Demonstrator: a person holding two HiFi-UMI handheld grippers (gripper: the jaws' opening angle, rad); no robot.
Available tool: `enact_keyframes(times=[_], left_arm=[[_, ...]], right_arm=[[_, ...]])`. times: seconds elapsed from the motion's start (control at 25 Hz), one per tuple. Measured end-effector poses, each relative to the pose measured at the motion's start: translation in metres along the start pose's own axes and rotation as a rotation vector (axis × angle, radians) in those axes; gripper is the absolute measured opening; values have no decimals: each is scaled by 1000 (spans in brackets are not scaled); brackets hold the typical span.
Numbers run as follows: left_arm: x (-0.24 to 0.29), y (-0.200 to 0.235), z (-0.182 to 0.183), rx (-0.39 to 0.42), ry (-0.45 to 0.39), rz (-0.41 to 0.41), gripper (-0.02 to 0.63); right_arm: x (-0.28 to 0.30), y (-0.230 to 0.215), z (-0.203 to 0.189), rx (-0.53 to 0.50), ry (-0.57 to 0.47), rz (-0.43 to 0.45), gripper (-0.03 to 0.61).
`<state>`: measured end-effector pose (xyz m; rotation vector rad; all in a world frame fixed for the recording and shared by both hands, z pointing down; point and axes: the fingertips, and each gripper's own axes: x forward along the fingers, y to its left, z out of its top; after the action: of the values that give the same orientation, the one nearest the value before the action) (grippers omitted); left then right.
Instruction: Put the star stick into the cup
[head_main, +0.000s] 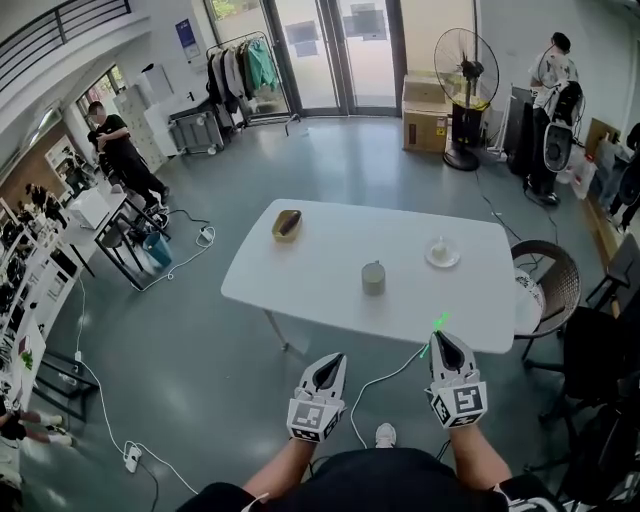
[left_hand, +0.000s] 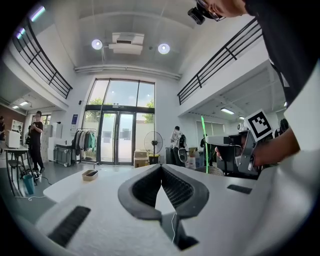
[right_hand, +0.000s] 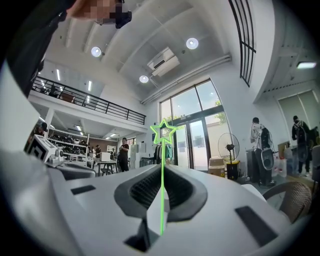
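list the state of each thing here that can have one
left tongs: shut, nothing between them
right tongs: shut on the star stick
star stick: gripped, star end out past the tips, not in the cup
cup: upright on the table, top open, apart from both tongs
yellow tray: resting on the table, a dark item inside

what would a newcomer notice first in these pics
The bright green star stick stands out first, clamped upright in the right gripper at the near edge of the white table. Next comes the grey cup near the table's middle, then the left gripper, shut and empty.
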<state>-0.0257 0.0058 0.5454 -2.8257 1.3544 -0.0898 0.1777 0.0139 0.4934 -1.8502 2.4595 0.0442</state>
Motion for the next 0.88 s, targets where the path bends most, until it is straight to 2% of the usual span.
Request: enact_keyframes(times=[0.4,0.68,0.88], left_arm=[[63,-2,-1,6,17,33,12],[80,30,4,25,34,67,12],[104,50,-7,32,27,27,12]], right_arm=[[48,-43,-2,-26,3,56,21],[92,-39,-3,-26,4,79,21],[127,-36,2,-50,-10,85,21]])
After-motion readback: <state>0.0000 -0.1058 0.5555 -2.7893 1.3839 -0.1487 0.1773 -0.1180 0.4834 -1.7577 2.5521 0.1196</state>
